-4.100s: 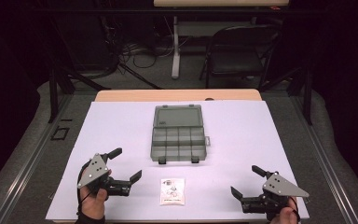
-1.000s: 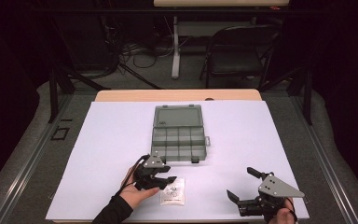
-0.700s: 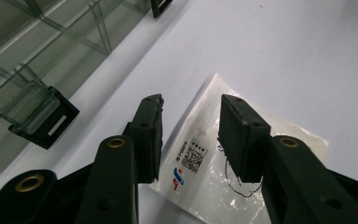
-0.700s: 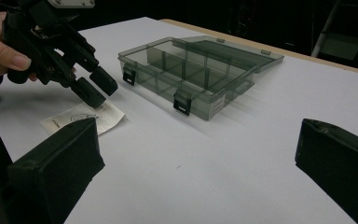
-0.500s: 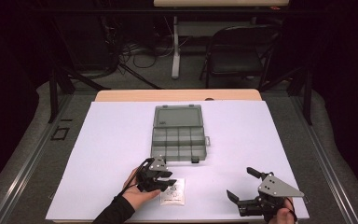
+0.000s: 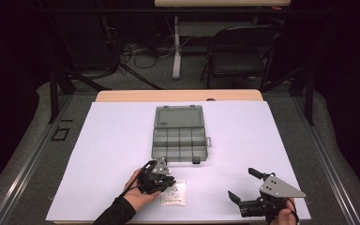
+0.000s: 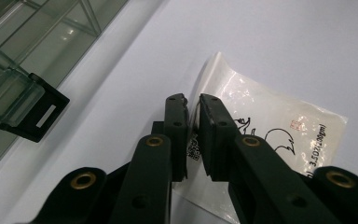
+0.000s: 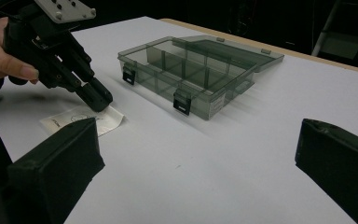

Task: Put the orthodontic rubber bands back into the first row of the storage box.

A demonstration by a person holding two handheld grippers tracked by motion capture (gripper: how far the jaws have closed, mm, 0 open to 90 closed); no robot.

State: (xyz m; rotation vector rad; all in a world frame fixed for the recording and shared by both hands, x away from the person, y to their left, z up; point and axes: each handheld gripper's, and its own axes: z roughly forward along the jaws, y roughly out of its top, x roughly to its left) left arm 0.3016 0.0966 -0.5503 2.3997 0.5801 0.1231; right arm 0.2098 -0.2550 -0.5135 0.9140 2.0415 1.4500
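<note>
The left gripper (image 6: 165, 184) has just been closing its jaws, and they now pinch the upper edge of the small clear bag (image 6: 174, 194), which lies flat on the white sheet (image 6: 112, 140) just in front of the open compartment box (image 6: 180, 136). In the left gripper view the bag's edge curls up between the pads (image 7: 176, 122), likely because a flat bag offers nothing else to grab. The box sits with its lid folded back, probably so the bag or its contents can go straight in. The right gripper (image 6: 244, 187) rests with jaws wide and empty, well to the right of the box, seemingly waiting its turn.
</note>
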